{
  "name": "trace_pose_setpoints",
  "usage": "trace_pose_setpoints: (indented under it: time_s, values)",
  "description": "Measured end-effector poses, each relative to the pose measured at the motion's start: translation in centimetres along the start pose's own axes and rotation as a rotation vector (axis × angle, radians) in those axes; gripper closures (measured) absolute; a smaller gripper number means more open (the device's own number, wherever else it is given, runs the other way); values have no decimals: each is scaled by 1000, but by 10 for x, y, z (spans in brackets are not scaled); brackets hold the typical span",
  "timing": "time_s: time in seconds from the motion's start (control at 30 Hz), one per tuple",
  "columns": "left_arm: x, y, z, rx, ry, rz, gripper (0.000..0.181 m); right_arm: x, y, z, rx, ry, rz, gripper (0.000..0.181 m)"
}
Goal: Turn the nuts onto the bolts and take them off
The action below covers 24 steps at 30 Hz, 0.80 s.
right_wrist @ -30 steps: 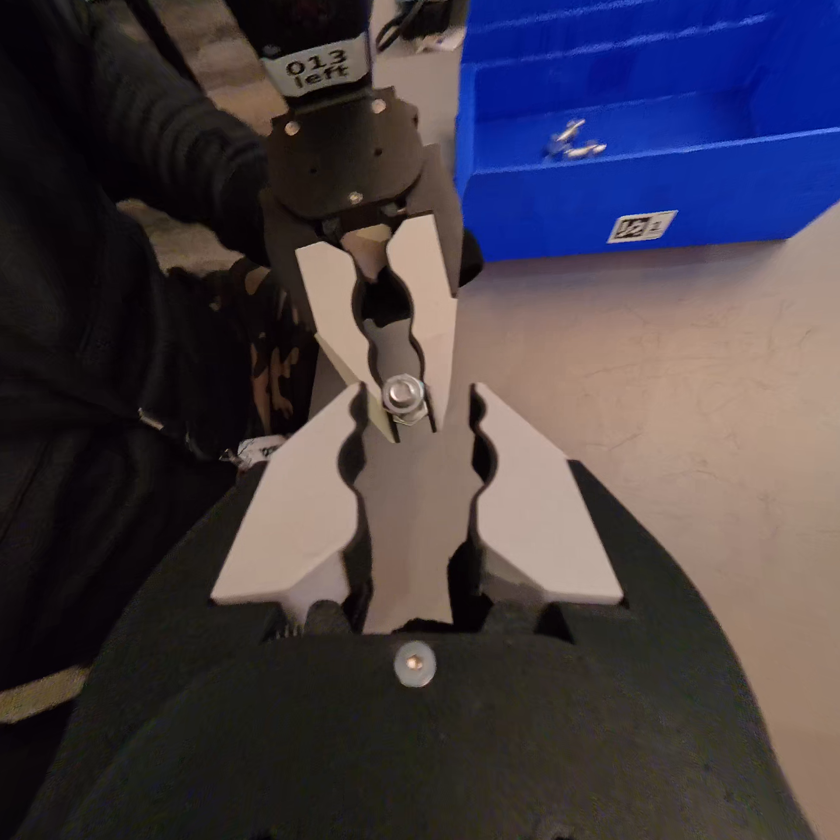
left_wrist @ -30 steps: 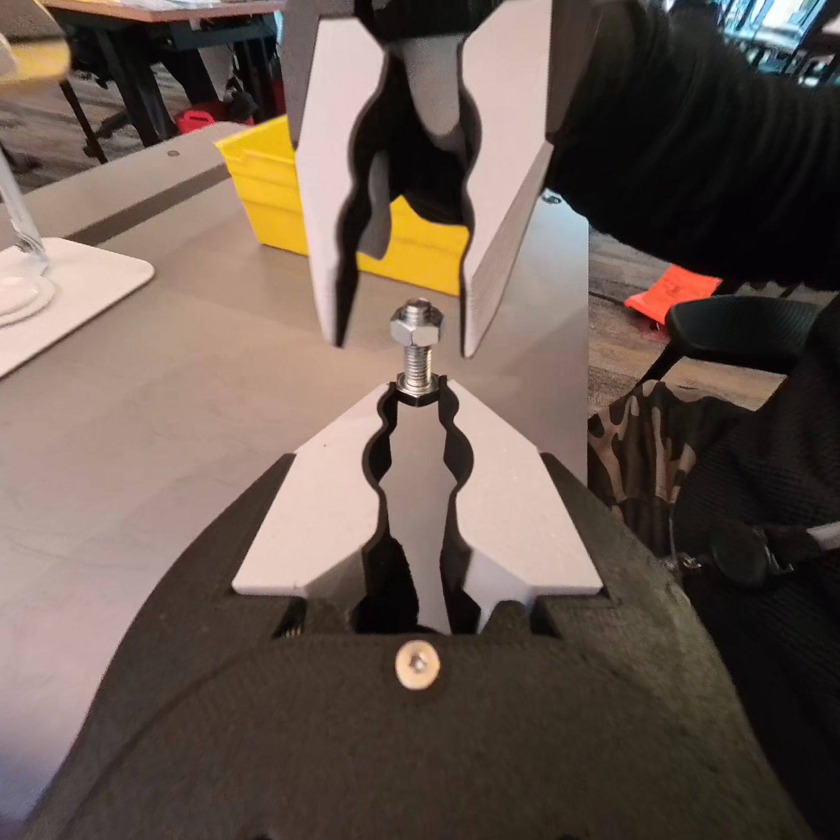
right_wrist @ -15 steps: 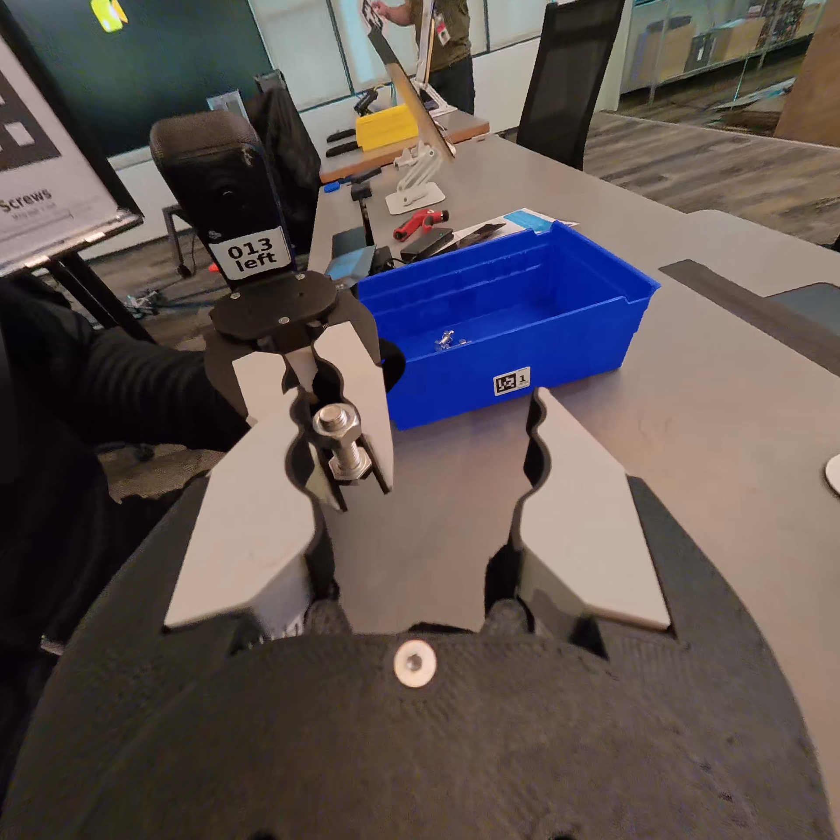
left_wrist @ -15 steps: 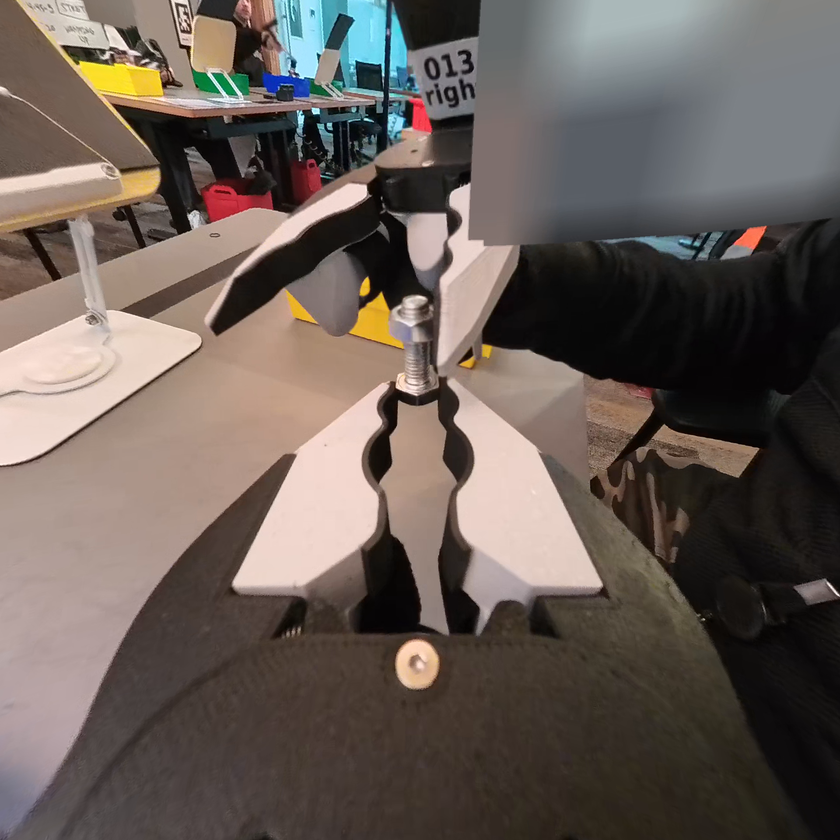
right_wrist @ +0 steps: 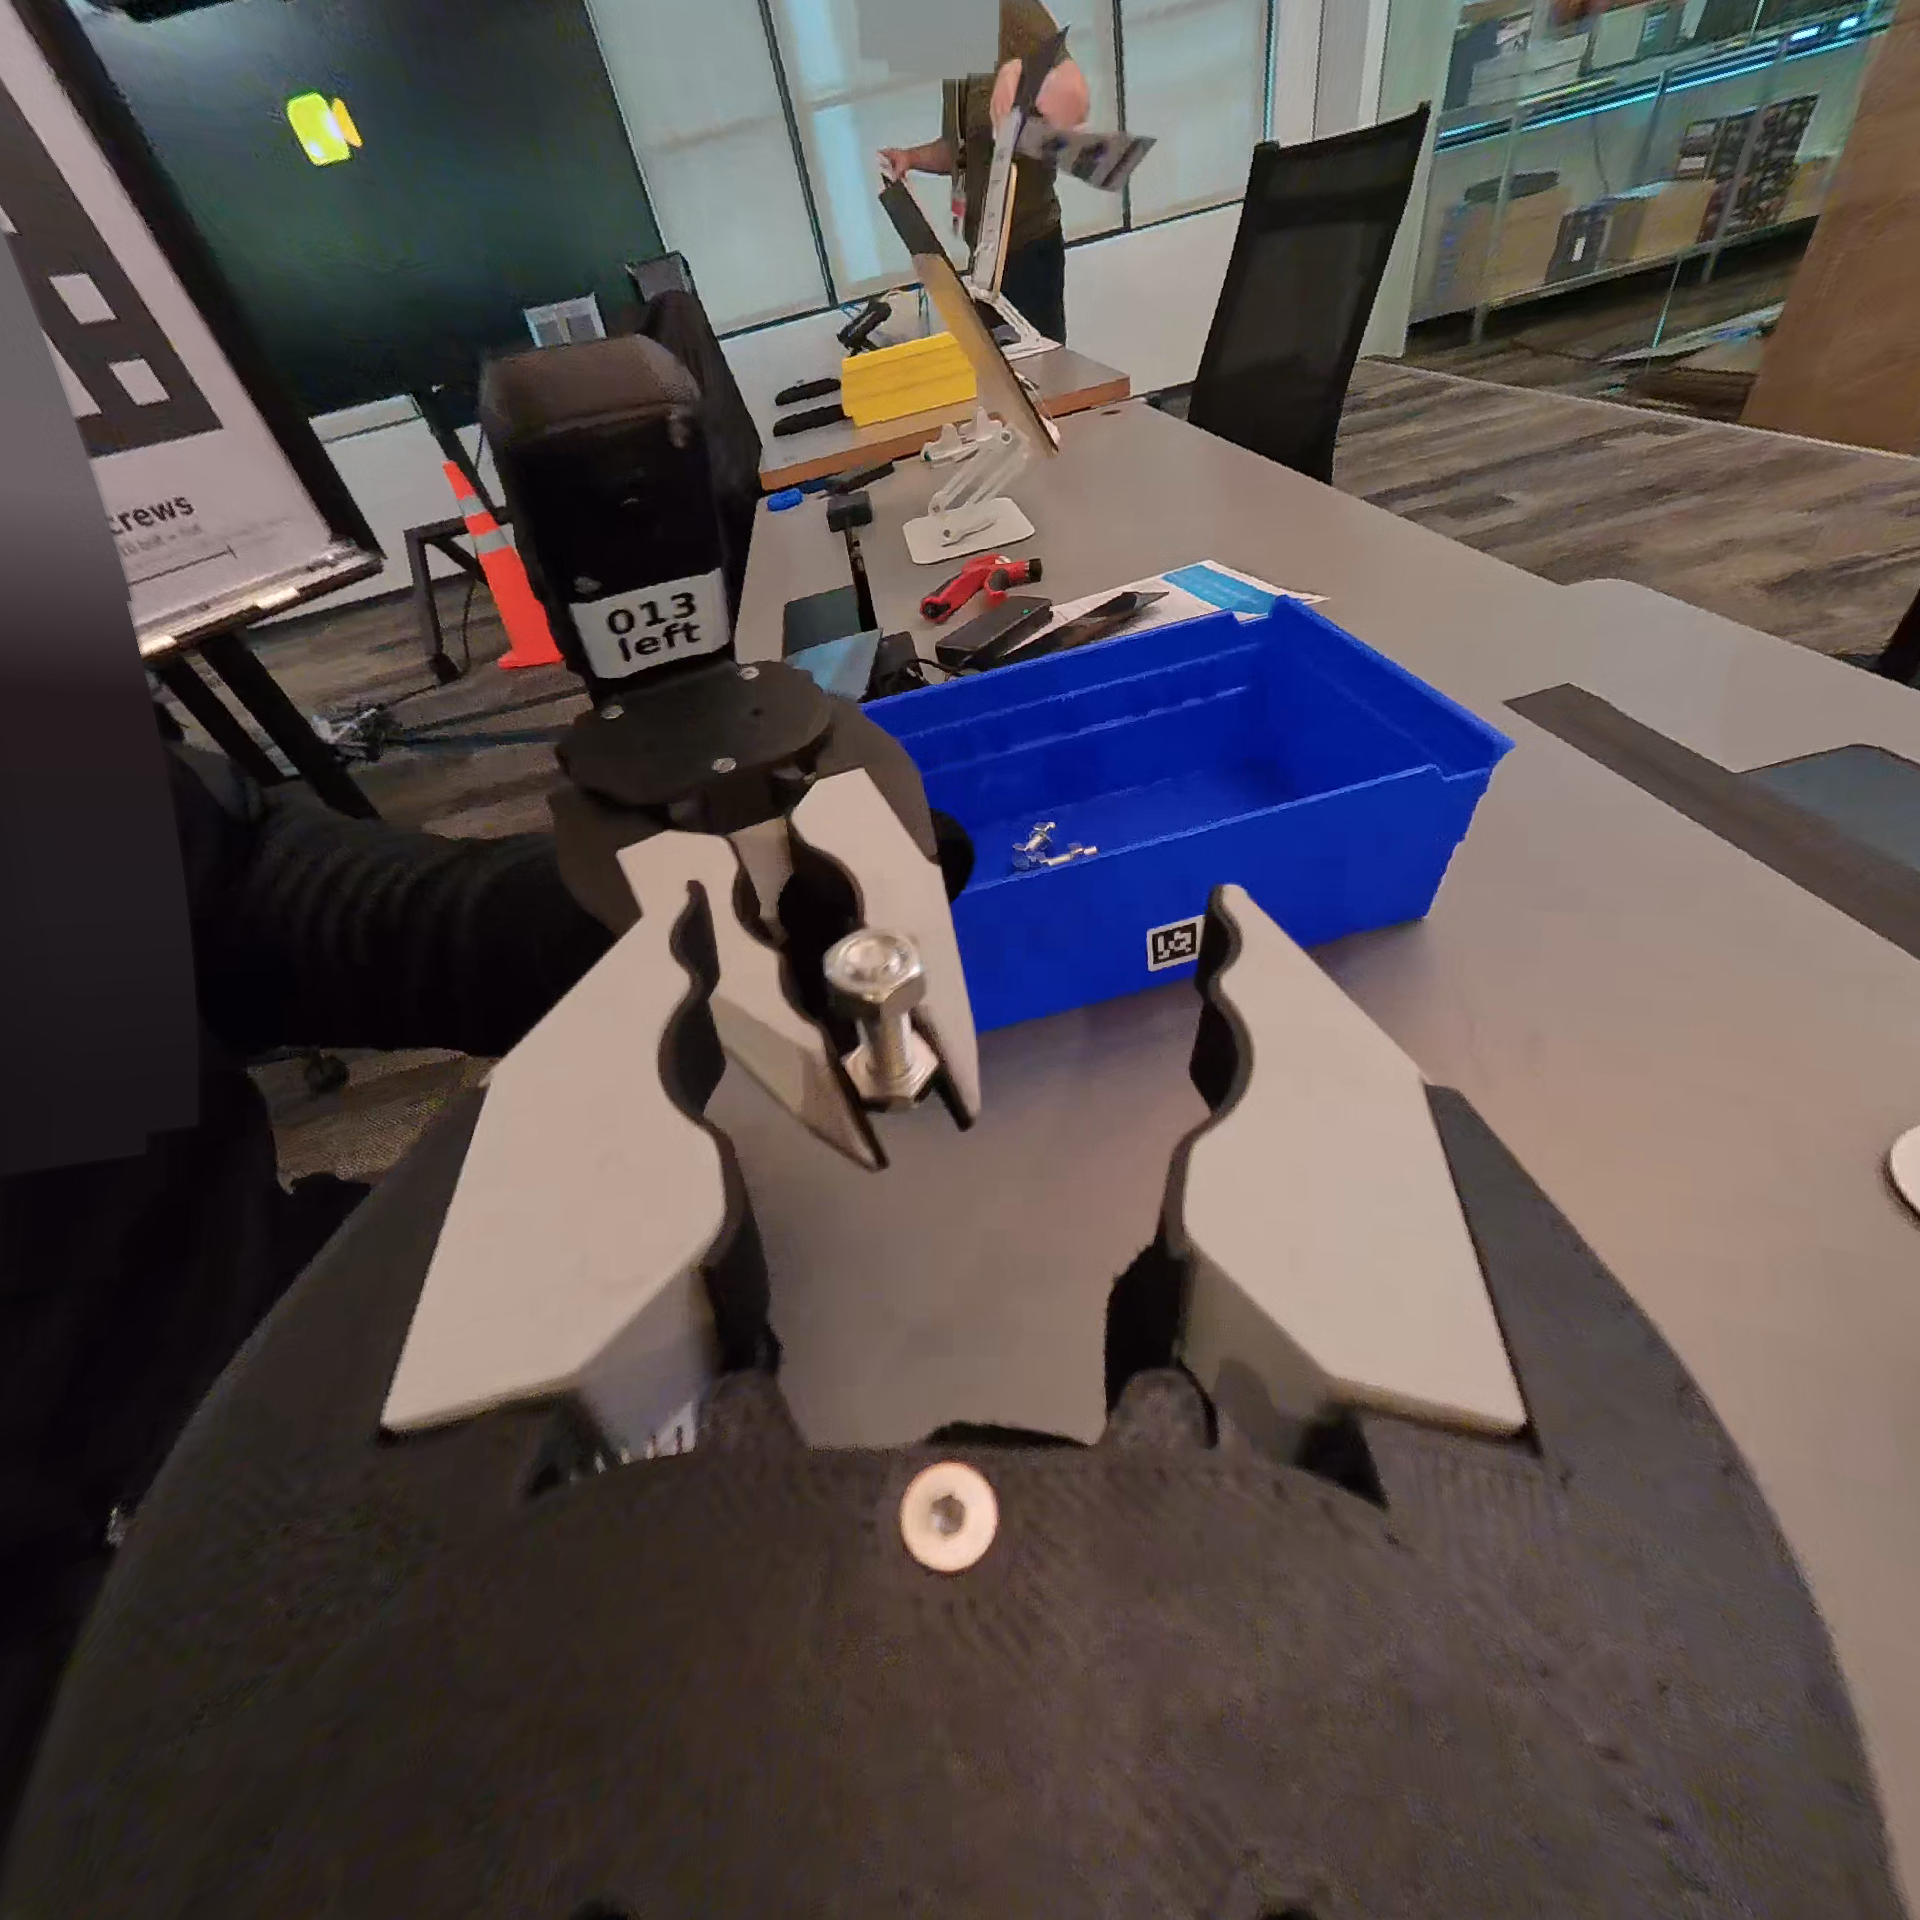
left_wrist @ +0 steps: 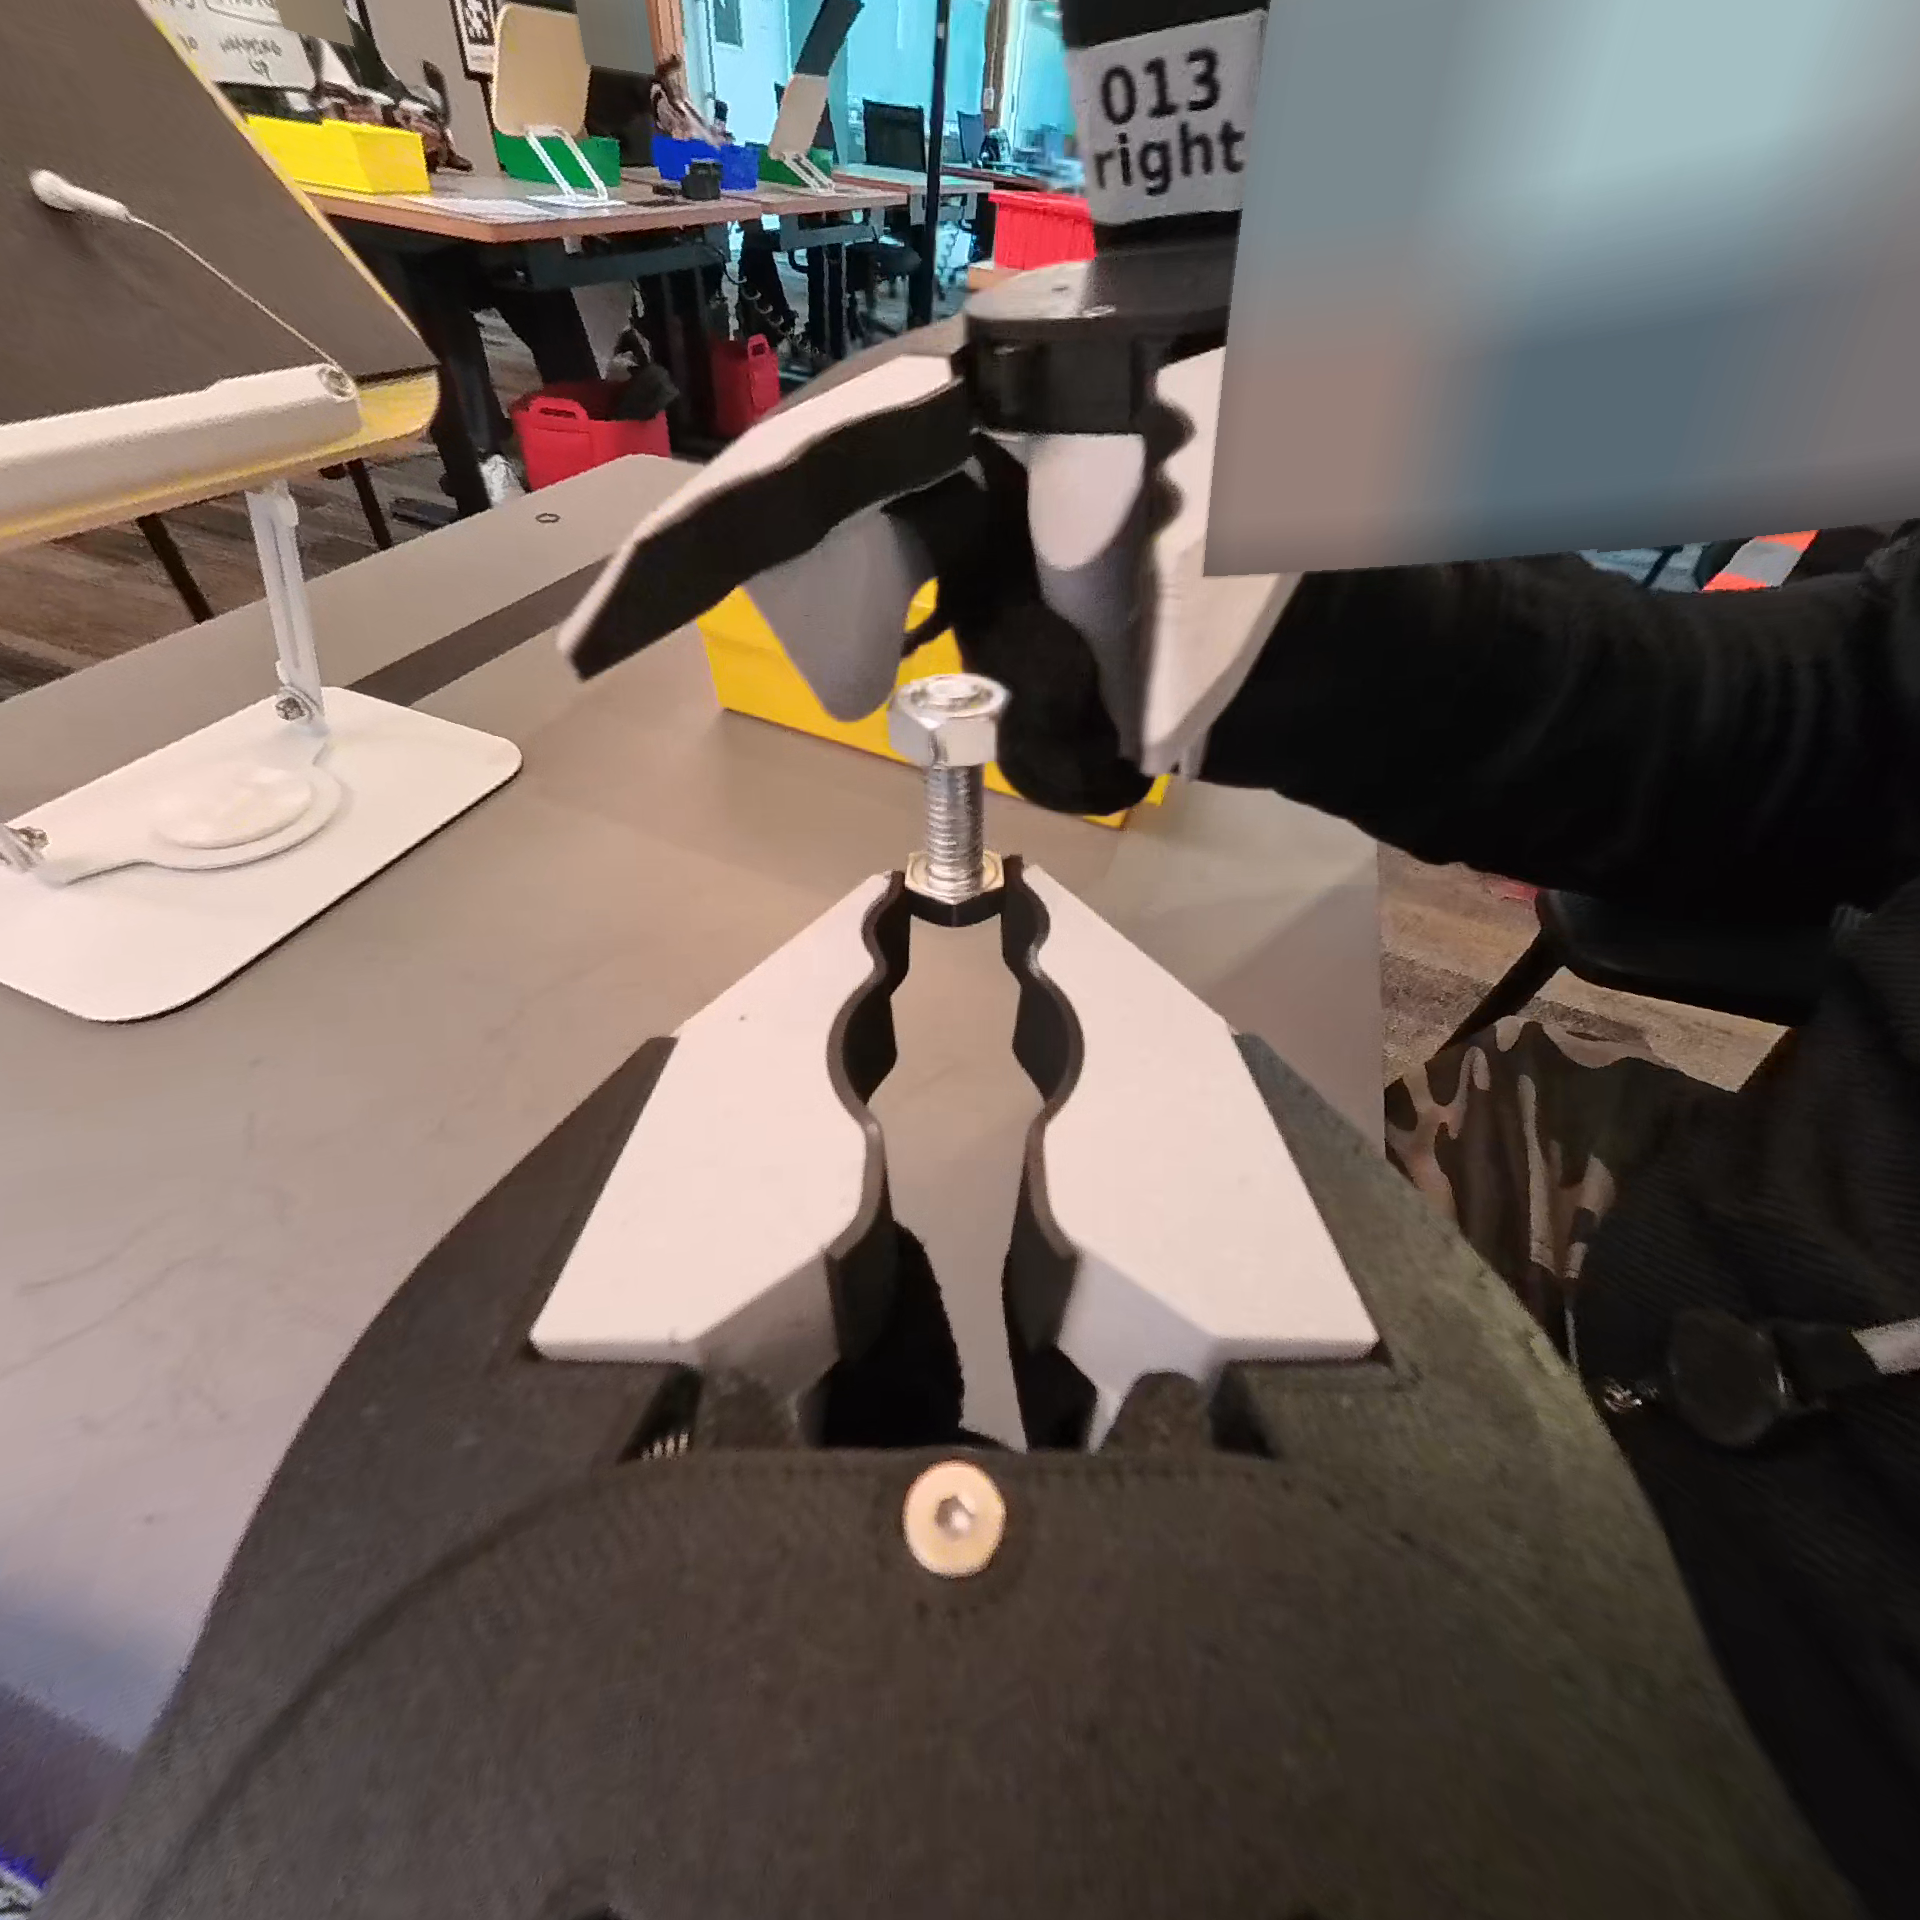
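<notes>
The left gripper (left_wrist: 954,891) squeezes a shiny bolt (left_wrist: 951,821) by its head, nut (left_wrist: 948,719) on top. The right gripper (right_wrist: 951,997) is wide apart, holding nothing. The bolt's head is mostly hidden.

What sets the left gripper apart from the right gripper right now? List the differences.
The left gripper has its fingers closed on the bolt's lower end, holding it upright; the right gripper has its fingers spread wide and holds nothing. The left carries the bolt with its nut on top; the right touches neither. Both have pale scalloped fingers on black bodies.

left wrist: close, faces right tool (left_wrist: 940,665) | right wrist: opposite | shared: bolt (left_wrist: 951,800)
</notes>
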State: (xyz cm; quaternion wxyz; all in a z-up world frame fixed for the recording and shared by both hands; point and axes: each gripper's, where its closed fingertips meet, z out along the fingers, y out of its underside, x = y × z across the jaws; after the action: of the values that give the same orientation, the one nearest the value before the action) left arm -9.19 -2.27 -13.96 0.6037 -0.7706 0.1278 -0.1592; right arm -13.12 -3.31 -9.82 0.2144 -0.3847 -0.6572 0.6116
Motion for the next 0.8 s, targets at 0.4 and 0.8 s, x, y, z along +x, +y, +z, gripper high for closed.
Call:
trace_pose_setpoints:
  time_s: [0.4,0.8]
  values:
    - [-5,-3,-6,17,-25,16,165,35,12,-37,21,92,69,99]
    - [-7,-10,-13,68,-25,1,165,61,27,-38,-25,182,70,112]
